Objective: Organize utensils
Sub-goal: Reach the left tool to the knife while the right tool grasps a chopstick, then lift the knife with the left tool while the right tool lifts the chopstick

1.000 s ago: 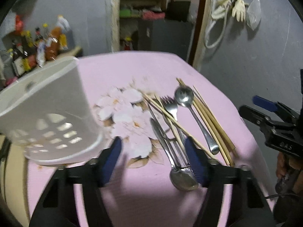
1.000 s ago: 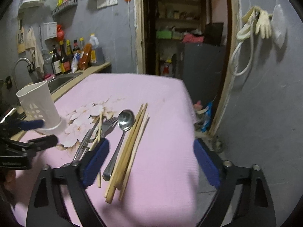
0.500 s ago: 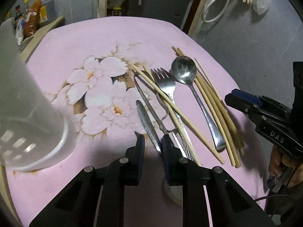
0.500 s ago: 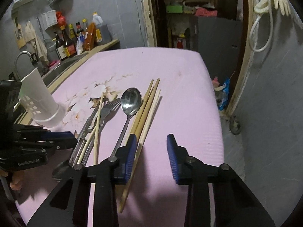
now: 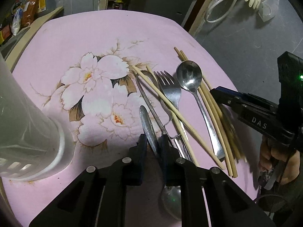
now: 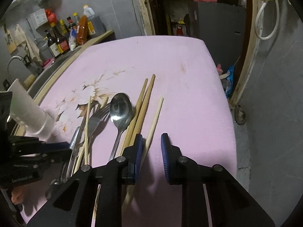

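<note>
The left gripper (image 5: pixel 153 147) has its two dark pads closed around the blade of a table knife (image 5: pixel 148 126) lying on the pink flowered cloth (image 5: pixel 98 43). Just right of the knife lie a fork (image 5: pixel 171 90), a spoon (image 5: pixel 189 75) with its bowl at the far end, and several loose chopsticks (image 5: pixel 217 121), one crossing the fork on a slant. A second spoon (image 5: pixel 171 198) shows under the gripper, nearest of all. A white plastic holder (image 5: pixel 24 128) stands at the left. The right gripper (image 5: pixel 223 94) reaches in from the right, over the chopsticks.
</note>
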`<state>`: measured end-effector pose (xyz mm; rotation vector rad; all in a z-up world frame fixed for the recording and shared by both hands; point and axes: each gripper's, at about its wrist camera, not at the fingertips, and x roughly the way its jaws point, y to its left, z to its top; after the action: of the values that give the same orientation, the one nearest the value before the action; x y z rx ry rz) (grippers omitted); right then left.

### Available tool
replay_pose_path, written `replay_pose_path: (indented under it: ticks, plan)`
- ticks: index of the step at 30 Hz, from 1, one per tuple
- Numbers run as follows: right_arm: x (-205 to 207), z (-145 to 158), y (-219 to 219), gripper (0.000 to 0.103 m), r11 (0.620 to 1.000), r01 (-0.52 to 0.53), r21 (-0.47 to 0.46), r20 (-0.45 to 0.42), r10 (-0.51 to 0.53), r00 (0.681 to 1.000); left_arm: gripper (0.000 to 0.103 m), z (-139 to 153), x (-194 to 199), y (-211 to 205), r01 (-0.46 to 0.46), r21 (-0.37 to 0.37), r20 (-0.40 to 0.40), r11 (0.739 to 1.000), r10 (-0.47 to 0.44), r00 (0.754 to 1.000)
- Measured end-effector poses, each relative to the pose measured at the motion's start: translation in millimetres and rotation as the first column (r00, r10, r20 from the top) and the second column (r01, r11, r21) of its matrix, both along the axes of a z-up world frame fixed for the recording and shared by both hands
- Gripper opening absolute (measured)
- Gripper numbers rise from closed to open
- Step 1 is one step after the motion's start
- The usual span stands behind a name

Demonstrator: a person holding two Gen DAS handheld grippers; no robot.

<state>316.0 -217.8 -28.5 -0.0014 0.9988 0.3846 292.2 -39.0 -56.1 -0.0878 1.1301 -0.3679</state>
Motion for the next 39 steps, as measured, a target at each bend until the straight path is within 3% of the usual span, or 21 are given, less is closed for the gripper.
replay_pose_path:
  ticks: [2, 6, 11, 18, 33, 39]
  plan:
    - [-0.4, 0.2, -0.2, 0.017, 1.0, -0.001, -0.003, -0.006, 0.001, 1.0, 0.009, 1.5, -1.8, 1.9, -0.001, 0.004, -0.007, 1.0, 0.001, 1.0]
    - [-5.2, 2.4, -6.2, 0.006, 1.0, 0.013, 0.012, -0.014, -0.013, 1.0, 0.006, 4.3, -10.8, -1.9, -0.009, 0.008, -0.014, 1.0, 0.009, 1.0]
    - [-21.0, 4.9, -18.0, 0.004, 0.997, 0.026, 0.071, -0.032, -0.024, 0.999, 0.002, 11.3, -37.2, 5.7, -0.008, 0.031, 0.024, 0.999, 0.007, 1.0]
    - [-42.2, 7.8, -11.2, 0.004, 0.999, -0.002, 0.046, -0.028, 0.004, 1.0, 0.001, 13.9, -57.2, 12.9, -0.018, 0.079, 0.08, 0.997, 0.012, 0.997]
    - [-2.7, 2.0, 1.8, 0.011, 0.999, -0.039, -0.014, -0.097, 0.037, 0.995, 0.003, 14.6, -41.1, 12.4, 0.096, 0.079, -0.078, 0.992, -0.09, 0.993]
    - [-2.3, 3.7, 0.4, 0.003, 1.0, -0.022, -0.007, -0.104, 0.021, 0.994, 0.0, 12.8, -39.0, 9.2, 0.041, 0.05, -0.022, 0.998, -0.04, 0.999]
